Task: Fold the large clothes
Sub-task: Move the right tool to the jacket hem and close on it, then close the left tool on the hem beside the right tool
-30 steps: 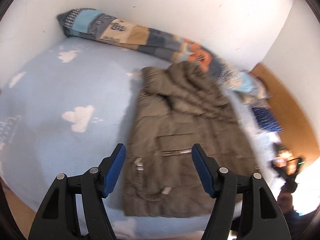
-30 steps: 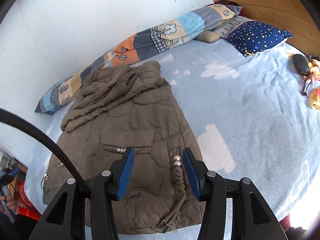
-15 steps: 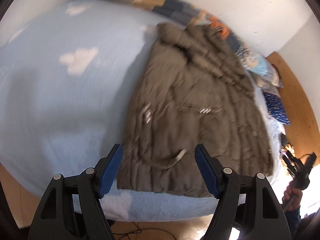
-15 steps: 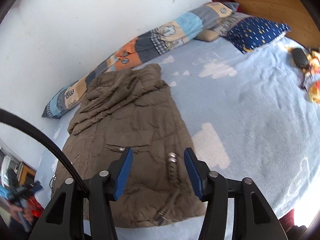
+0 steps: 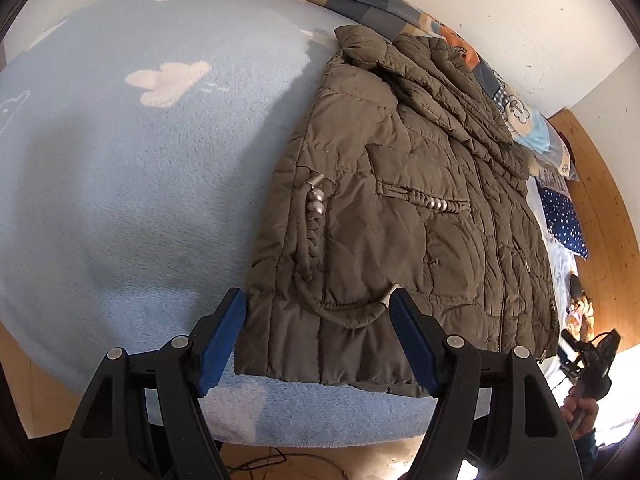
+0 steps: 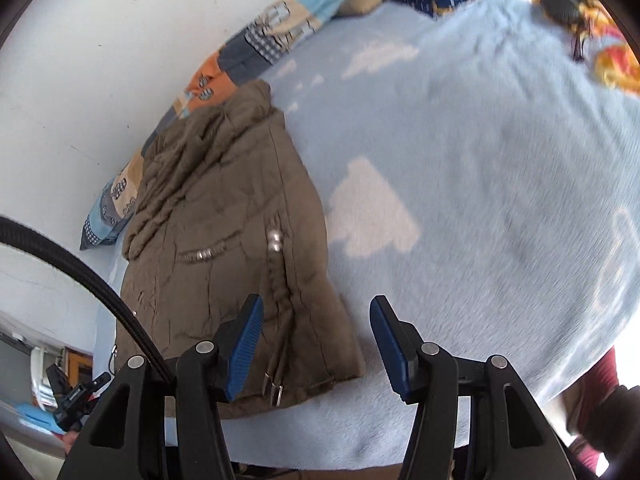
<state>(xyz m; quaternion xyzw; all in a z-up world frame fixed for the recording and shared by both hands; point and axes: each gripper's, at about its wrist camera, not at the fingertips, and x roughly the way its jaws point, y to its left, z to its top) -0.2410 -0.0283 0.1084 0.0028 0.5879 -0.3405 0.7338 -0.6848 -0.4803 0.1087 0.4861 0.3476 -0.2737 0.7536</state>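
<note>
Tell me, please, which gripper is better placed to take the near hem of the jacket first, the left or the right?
Probably the left. The left gripper is open and frames the jacket hem corner squarely between its pads. The right gripper is open too, but straddles the other corner with mostly blanket between its pads.

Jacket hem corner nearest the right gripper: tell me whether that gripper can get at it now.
Probably yes. The right gripper is open just above the brown jacket's near corner, and nothing lies on or around that corner.

Your left gripper (image 5: 318, 316) tilts steeply downward, jaws apart and empty. Your right gripper (image 6: 316, 326) does likewise, nothing pressed between its pads.
</note>
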